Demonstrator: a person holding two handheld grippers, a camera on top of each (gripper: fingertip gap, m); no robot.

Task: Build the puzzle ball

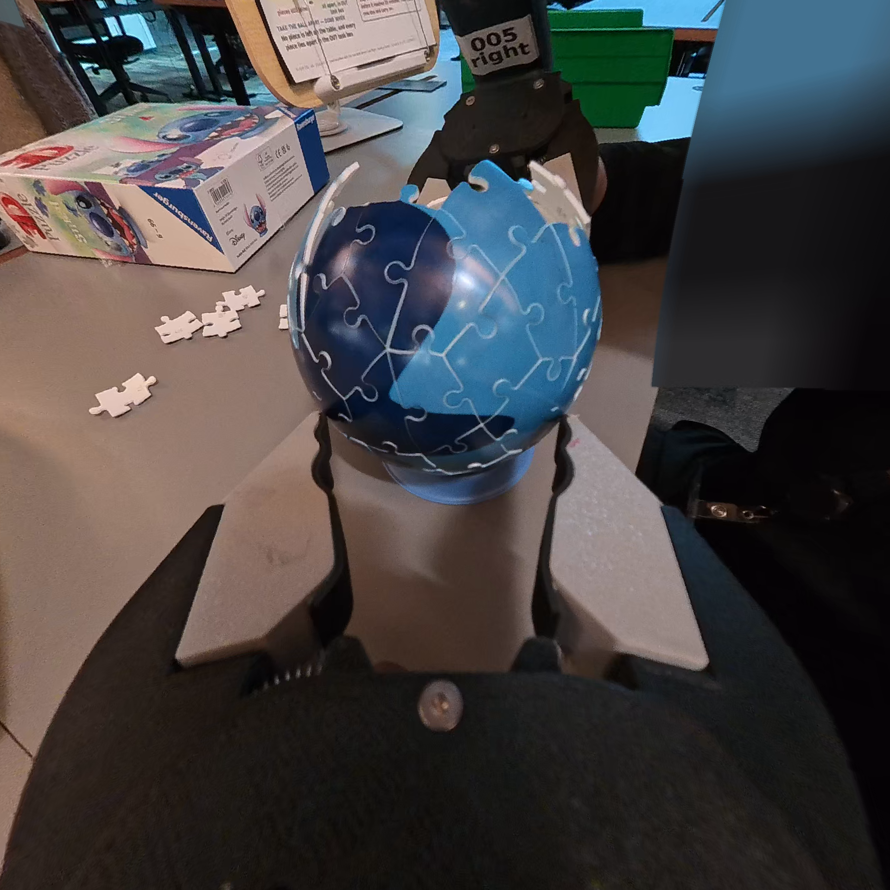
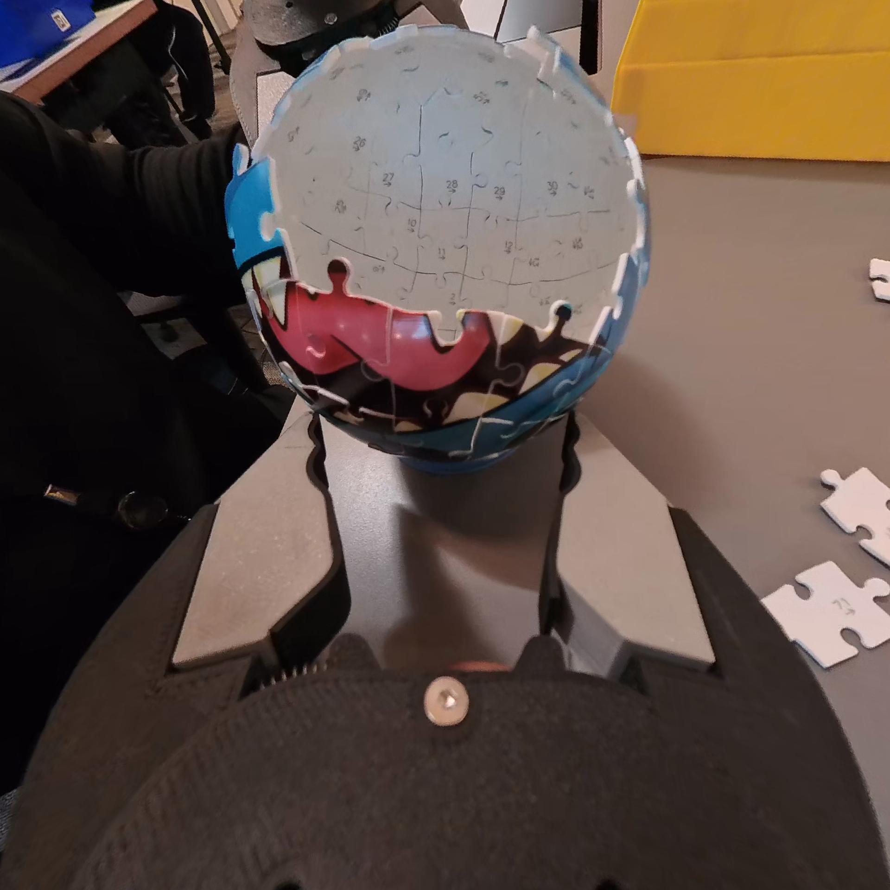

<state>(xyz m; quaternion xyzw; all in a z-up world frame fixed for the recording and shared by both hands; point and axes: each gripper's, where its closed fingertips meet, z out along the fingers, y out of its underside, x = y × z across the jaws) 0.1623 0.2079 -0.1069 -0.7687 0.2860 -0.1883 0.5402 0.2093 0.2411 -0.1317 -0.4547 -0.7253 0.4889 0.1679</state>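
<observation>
A big grey table [image 1: 96,481] sits in an office room, with a green bin [image 1: 621,72] and a paper stand [image 1: 337,48] at the back. The puzzle ball [image 1: 443,327] stands in the middle of the table on a small blue stand [image 1: 462,486], which I think is there to stop it rolling away. The ball is not done yet. One side is blue and looks full, but the right wrist view shows a big hole [image 2: 457,192] in the other side, and you can see the pale inside of the pieces through it. Below the hole is a pink and dark picture part [image 2: 385,351]. The left tool [image 1: 440,428] has its two fingers spread wide, one on each side of the ball's bottom. They are at the ball, but I cannot tell if they press it. The right tool [image 2: 443,428] is spread wide too, on the other side of the ball, and holds no piece. It looks like both tools keep the ball steady from two sides. White loose pieces [image 1: 202,322] lie face down on the table, near the puzzle box [image 1: 159,192]. More pieces [image 2: 838,616] lie beside the right tool, close enough to pick up next.
</observation>
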